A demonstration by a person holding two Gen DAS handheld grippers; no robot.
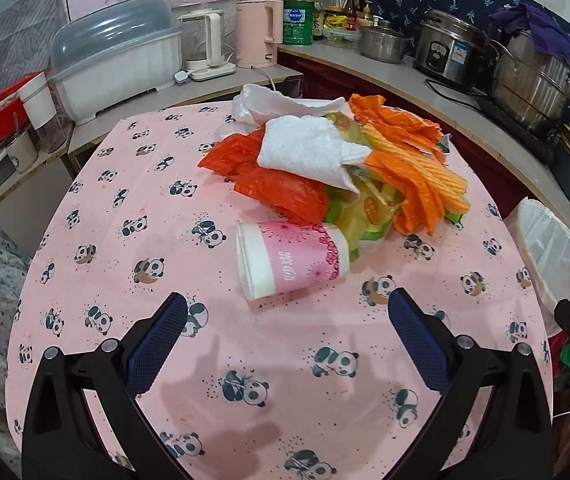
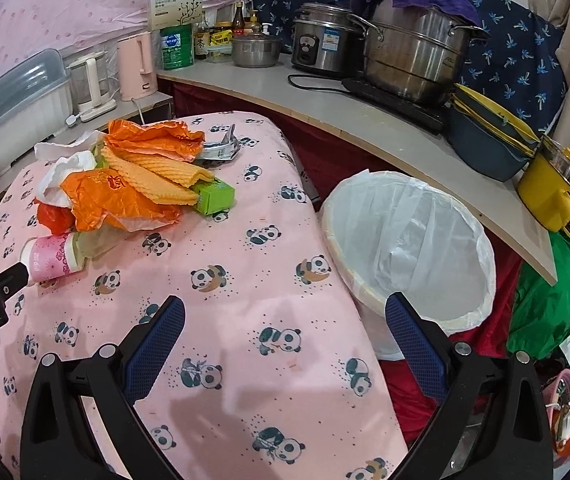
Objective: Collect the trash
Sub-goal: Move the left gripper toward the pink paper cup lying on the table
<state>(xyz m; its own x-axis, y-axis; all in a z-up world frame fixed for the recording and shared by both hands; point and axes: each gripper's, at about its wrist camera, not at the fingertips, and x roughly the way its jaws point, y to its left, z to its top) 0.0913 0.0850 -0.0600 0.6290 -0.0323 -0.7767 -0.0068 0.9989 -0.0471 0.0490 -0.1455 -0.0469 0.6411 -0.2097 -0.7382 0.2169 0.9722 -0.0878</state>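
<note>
Trash pile of wrappers, tissue and a tipped paper cup sits toward the panda-print surface's far edge; both grippers' fingers spread, empty; lined bin beside its right edge.

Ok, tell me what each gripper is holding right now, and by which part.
Nothing. The left gripper and right gripper are both open and empty; the paper cup lies untouched on the table.

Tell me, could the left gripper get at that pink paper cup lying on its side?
Probably yes. The left gripper faces the pink paper cup with jaws wide open, and only bare tablecloth lies between; the trash pile sits behind the cup.
</note>
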